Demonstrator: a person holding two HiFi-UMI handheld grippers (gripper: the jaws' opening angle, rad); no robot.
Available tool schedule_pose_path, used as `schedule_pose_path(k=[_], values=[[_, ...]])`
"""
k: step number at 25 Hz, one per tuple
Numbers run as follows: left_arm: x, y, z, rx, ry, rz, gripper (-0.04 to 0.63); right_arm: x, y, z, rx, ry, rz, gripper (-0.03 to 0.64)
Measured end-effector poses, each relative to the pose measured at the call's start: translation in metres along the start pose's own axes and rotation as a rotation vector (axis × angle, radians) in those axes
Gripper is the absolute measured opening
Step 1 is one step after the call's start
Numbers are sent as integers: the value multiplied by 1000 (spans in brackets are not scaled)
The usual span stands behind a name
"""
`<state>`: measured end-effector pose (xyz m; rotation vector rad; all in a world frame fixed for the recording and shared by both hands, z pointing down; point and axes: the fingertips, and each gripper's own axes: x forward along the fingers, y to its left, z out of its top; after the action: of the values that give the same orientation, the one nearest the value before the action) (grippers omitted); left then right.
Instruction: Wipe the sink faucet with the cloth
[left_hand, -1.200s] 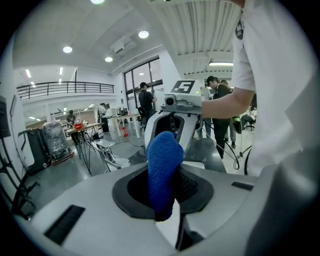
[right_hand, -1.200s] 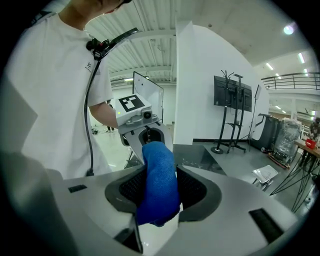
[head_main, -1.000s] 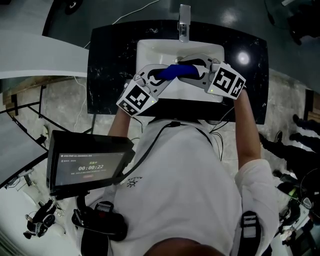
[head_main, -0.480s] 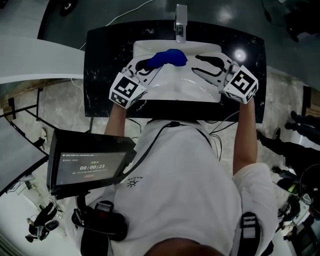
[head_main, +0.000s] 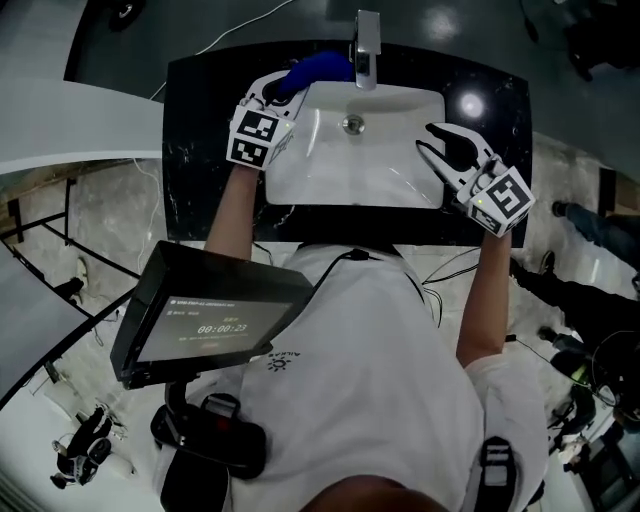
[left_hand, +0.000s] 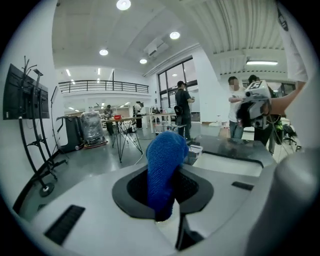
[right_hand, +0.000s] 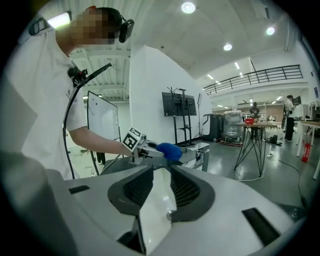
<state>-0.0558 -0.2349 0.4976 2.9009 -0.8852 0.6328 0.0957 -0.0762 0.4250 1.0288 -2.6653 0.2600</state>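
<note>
— Around the work, biggest first?
— Filling the lower half of the head view, a white shirt. At lower left, a dark screen on a chest mount. Across the top, a black countertop with a white sink set into it. Far off in both gripper views, people standing and tables on thin legs.
— Anything in the way of the faucet?
— Nothing between it and either tool. Upright at top centre, on the sink's back rim; just below it in the frame, a small drain.
— And the tools?
— At upper left, over the sink's back left corner, the left gripper, clamped on the blue cloth. At the right of the basin, well apart from the faucet, the right gripper, jaws closing with nothing between them.
— Cloth against the faucet?
— Sticking out past the left jaws toward the right, far end just beside the faucet's left side. Cannot tell whether touching.
</note>
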Motion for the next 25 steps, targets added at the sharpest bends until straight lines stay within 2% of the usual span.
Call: schedule_pose_path(k=[2,4,5,8,13,19,22,25], values=[[16,11,-10,-3,28,14,66,-3,1,-4,23,-1,-22,60],[32,18,-22,6,64,21,66,-6,2,-9,42,4,-42,39],[40,21,-28,6,80,27,66,-7,2,-11,52,5,-51,9],[59,33,-44,-5,120,57,66,-12,3,-17,77,9,-75,6],[79,36,-57,6,236,72,66,-22,7,-24,86,38,-106,6],[117,21,-66,24,354,32,66,-27,6,-29,102,39,-125,6],[129,14,-64,-1,346,-1,66,-28,7,-31,114,37,-124,6],[128,8,-42,-39,262,-36,66,-29,8,-30,116,30,-118,6]])
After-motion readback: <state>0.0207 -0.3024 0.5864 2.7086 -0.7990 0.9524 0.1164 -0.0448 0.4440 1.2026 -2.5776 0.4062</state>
